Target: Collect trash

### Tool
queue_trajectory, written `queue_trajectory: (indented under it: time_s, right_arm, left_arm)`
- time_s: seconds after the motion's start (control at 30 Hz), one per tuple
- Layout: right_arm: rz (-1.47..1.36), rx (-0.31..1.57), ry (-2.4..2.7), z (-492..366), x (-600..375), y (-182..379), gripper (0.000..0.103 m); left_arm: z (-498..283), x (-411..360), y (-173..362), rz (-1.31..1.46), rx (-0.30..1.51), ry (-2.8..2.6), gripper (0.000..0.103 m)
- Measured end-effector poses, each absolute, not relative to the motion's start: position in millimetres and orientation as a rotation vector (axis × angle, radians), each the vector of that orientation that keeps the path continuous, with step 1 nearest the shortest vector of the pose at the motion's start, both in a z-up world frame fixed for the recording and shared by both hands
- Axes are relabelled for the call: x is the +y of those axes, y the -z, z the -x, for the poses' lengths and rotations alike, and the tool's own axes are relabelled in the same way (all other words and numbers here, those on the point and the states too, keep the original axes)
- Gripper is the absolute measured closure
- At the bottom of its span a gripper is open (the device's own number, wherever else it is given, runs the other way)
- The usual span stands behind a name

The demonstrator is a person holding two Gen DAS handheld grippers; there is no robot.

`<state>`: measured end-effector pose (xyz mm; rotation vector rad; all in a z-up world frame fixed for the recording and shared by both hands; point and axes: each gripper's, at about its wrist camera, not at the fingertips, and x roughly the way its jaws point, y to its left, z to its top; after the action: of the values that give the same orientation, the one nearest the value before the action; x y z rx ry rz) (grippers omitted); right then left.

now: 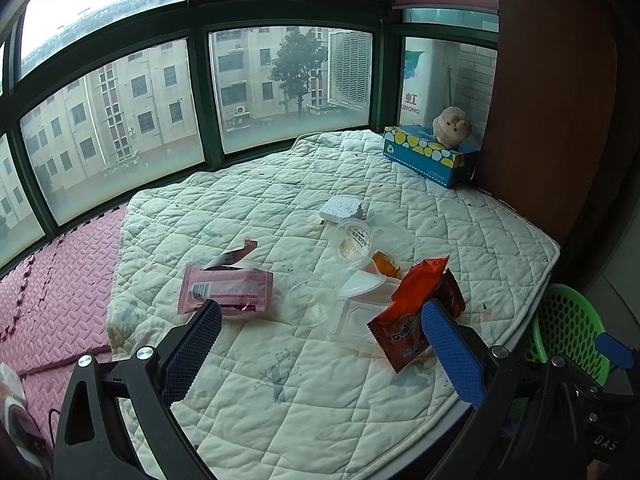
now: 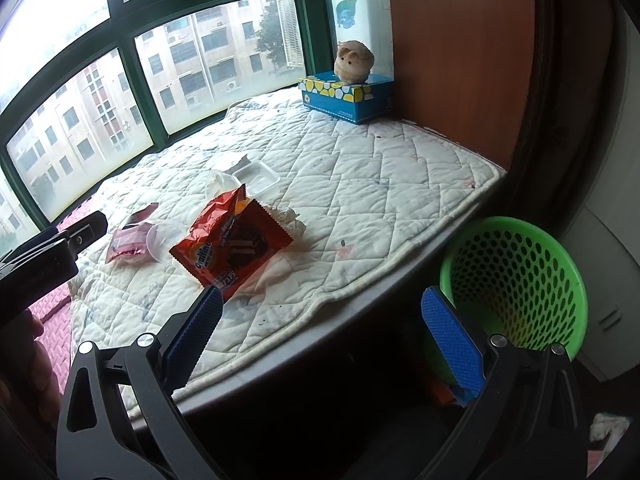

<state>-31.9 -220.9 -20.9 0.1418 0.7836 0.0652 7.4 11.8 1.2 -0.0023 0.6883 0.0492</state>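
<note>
Trash lies on a quilted white mat [image 1: 248, 360]: an orange Ovaltine wrapper [image 1: 412, 312], a pink wrapper [image 1: 224, 290], a clear cup [image 1: 308, 300], clear plastic trays [image 1: 360, 320], a lidded cup [image 1: 354, 240] and a white foam piece [image 1: 342, 208]. My left gripper [image 1: 320, 344] is open and empty, hovering just short of the pile. My right gripper [image 2: 320, 336] is open and empty over the mat's front edge, with the Ovaltine wrapper [image 2: 232, 248] just beyond its left finger. A green perforated basket [image 2: 516, 280] stands low at the right, also in the left wrist view [image 1: 568, 328].
A blue tissue box [image 1: 430, 154] with a plush toy [image 1: 452, 126] sits at the far right corner against a brown wooden panel [image 2: 460, 60]. Green-framed windows [image 1: 200, 100] run behind. Pink foam floor mat [image 1: 52, 280] lies to the left.
</note>
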Motion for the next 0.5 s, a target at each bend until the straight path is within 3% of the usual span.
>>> queue_trajectory:
  time_s: [0.5]
  right_arm:
    - [-0.146,0.793,-0.076,27.7,-218.4,24.4,0.005]
  left_arm:
    - [-11.1,14.2,0.3,0.005,0.697,-0.056,0.006]
